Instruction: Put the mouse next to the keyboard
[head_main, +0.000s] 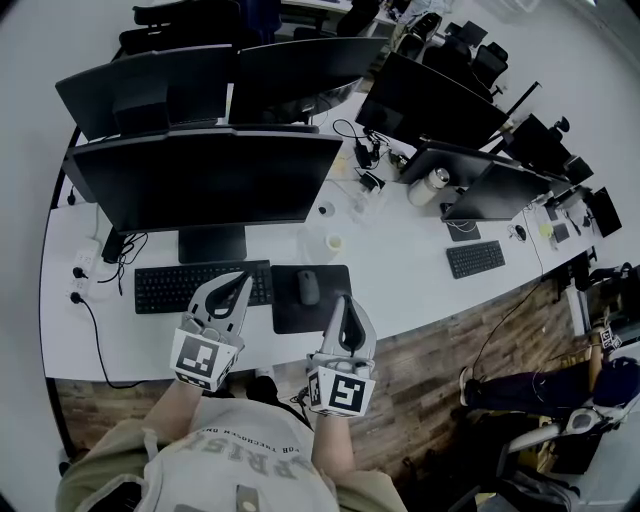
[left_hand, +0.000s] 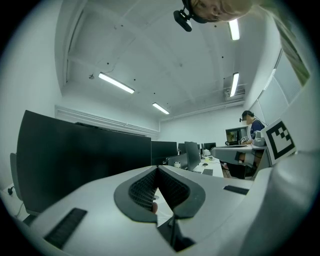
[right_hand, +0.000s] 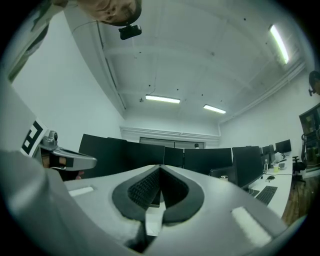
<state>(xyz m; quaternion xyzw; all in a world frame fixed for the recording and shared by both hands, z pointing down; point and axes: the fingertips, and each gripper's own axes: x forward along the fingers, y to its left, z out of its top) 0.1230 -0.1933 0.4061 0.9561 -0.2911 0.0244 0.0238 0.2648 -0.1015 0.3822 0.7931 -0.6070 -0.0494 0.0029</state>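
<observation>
Left gripper and right gripper: two, both clenched, empty. I count one mouse on pad, 3 o'clock of near keyboard, which left gripper partly hides.

I see an open-plan office here. A long white table carries rows of dark monitors. A keyboard lies in front of the nearest monitor, and a second keyboard lies further right. Black office chairs stand behind the far row. The floor is of wood planks. In the left gripper view, tube lights run along a white ceiling, and a person is at a far table with a screen.
</observation>
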